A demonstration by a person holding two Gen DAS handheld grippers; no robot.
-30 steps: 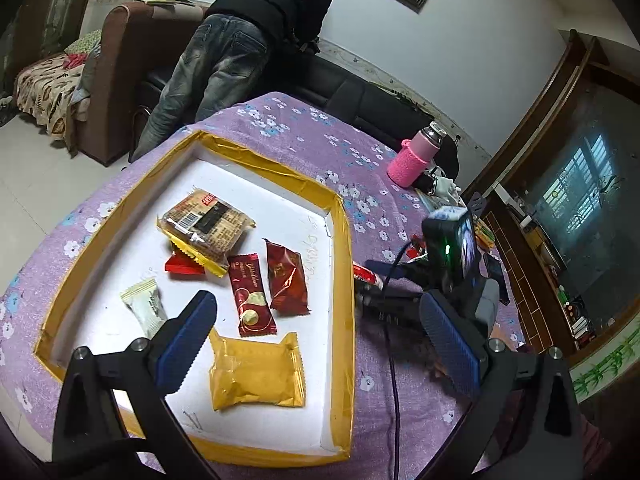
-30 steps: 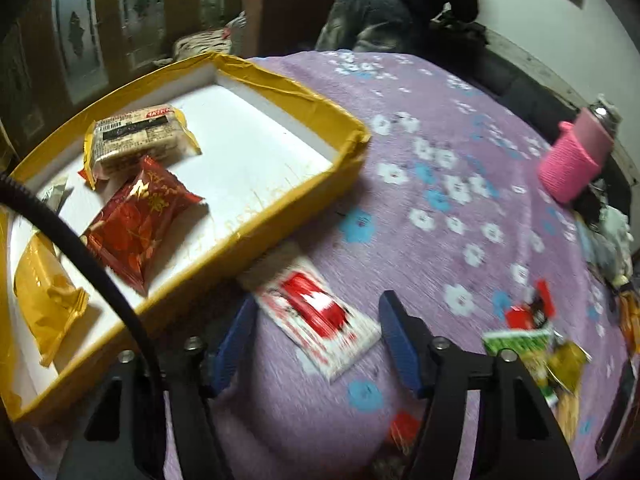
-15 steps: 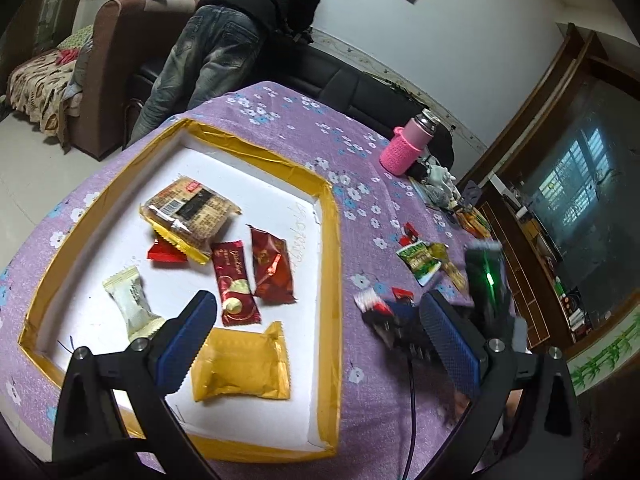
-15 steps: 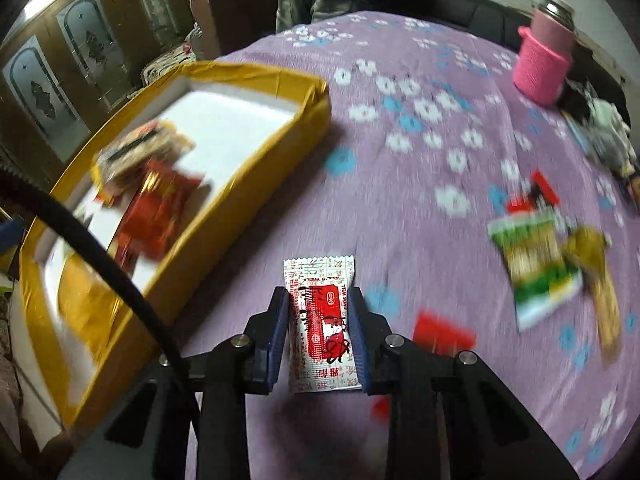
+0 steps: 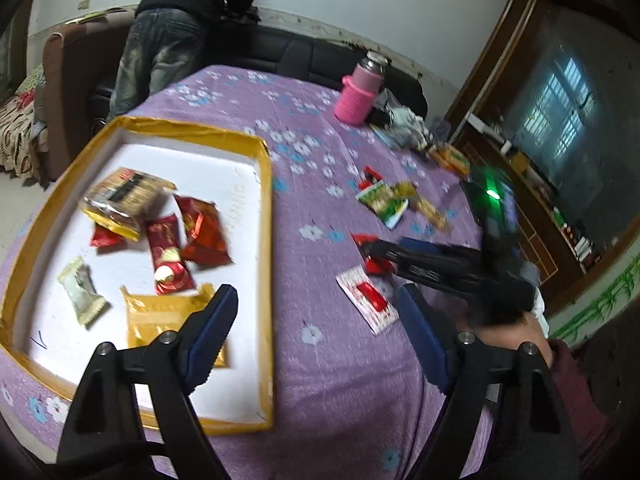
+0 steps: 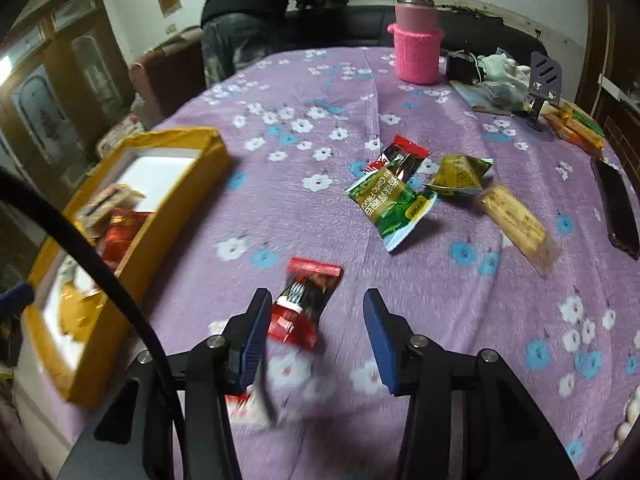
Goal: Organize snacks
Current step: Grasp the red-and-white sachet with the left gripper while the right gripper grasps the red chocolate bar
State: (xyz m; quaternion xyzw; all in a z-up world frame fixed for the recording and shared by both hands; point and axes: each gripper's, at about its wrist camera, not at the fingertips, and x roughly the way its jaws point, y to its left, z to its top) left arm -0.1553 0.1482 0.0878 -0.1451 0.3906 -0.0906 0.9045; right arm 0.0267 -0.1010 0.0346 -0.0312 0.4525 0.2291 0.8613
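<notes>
step: picking loose snacks off bench | right tongs [image 6: 316, 330] apart, just opening, around red-black packet [image 6: 306, 300] | left tongs [image 5: 316, 340] apart, just narrowing, empty | next: clamp packet, carry to yellow tray [image 5: 266, 184]

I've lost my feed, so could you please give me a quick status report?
Left claw open, empty, jaws just closing. Right claw open, jaws just opening, red-black packet between them. White-red sachet loose on cloth, outside yellow tray. Nothing blocking.

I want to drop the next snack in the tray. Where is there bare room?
Bare white floor runs along the tray's far rim and right wall, beside the red packets. The left and near parts are crowded: brown pack, pale candy, yellow pack.
</notes>
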